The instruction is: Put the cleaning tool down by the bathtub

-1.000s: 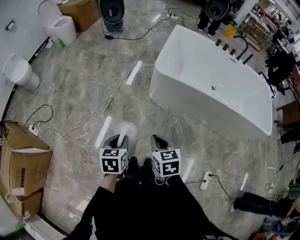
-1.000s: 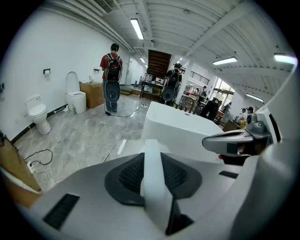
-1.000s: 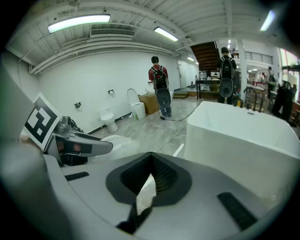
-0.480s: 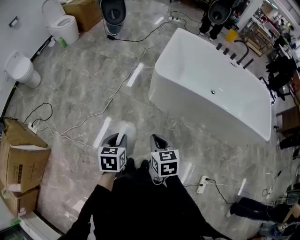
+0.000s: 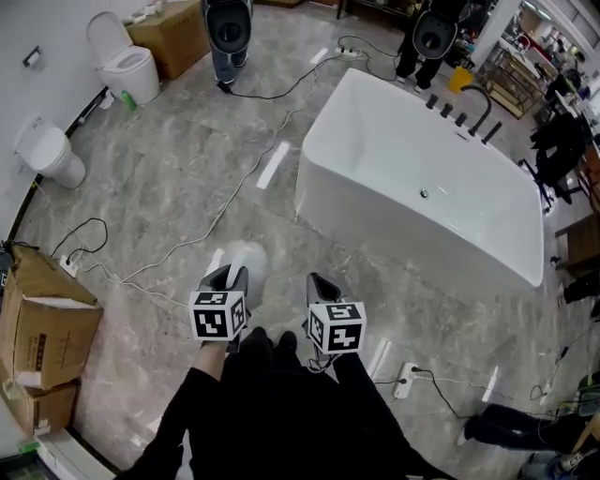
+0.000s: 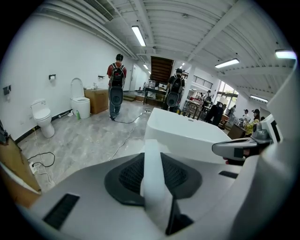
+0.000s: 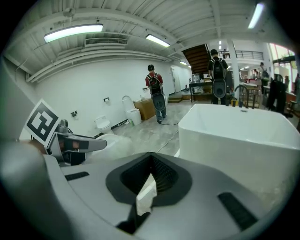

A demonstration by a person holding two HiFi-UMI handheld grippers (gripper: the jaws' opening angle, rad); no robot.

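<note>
The cleaning tool is a white stick with a fluffy white head (image 5: 246,257). My left gripper (image 5: 228,275) is shut on its handle (image 6: 153,180), and the head pokes out over the floor in front of me. The right gripper (image 5: 322,281) hovers beside it and looks shut. A small white bit (image 7: 146,196) shows in the seam between its jaws (image 7: 151,161); I cannot tell what it is. The white freestanding bathtub (image 5: 375,223) stands ahead to the right, about a step beyond both grippers. It also shows in both gripper views (image 6: 183,133) (image 7: 234,136).
Cables (image 5: 217,214) trail across the grey marble floor, and a power strip (image 5: 405,382) lies near my right foot. Cardboard boxes (image 5: 47,323) sit at the left, with two toilets (image 5: 127,64) (image 5: 52,150) by the wall. Two people (image 5: 226,28) (image 5: 432,33) stand at the far end.
The bathtub and floor have slid slightly left and nearer in view. Both grippers keep the same pose, and the left still holds the tool.
</note>
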